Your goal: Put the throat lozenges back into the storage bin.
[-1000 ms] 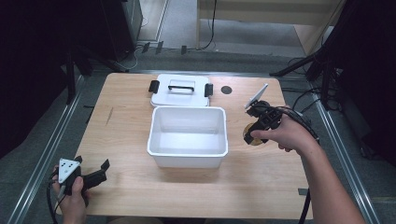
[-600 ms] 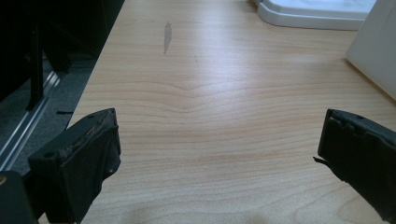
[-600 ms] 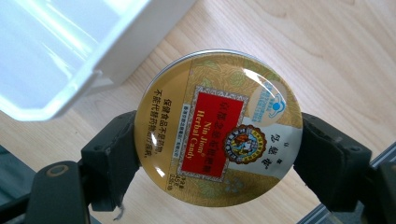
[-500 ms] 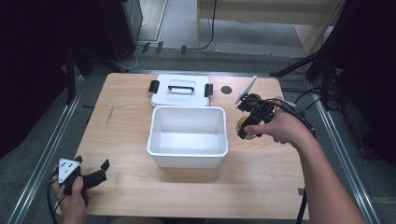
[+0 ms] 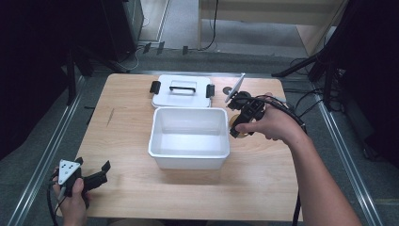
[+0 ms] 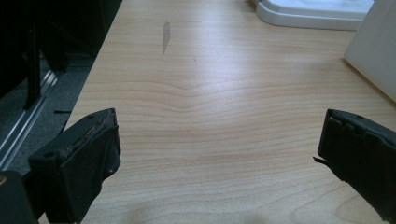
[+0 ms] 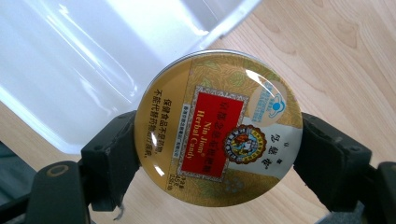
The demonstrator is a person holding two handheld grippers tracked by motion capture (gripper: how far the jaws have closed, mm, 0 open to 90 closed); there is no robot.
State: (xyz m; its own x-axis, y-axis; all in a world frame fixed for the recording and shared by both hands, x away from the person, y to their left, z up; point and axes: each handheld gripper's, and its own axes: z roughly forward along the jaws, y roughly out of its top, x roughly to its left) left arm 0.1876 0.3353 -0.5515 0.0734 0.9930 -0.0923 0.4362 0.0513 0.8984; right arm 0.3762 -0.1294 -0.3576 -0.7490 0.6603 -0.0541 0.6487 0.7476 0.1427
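Observation:
A round gold candy tin [image 7: 218, 126] with a red label is clamped between the two black jaws of my right gripper [image 7: 218, 149]. In the high view that gripper [image 5: 236, 127] hangs just right of the white plastic bin [image 5: 189, 136], with the candy tin [image 5: 234, 126] at the bin's right rim. The bin's wall [image 7: 93, 60] lies right behind the tin in the right gripper view. My left gripper [image 5: 101, 172] rests at the table's front left corner, open, with bare wood between its fingers [image 6: 79, 158].
The bin's white lid [image 5: 181, 91] with a black handle and side clips lies flat behind the bin. A small dark round mark [image 5: 227, 89] sits on the wooden table [image 5: 263, 188] near the lid. The lid's corner [image 6: 313, 11] appears far ahead of the left gripper.
My right gripper has carried the candy tin leftward and slightly forward, closer to the bin's right rim. The left gripper has stayed in place.

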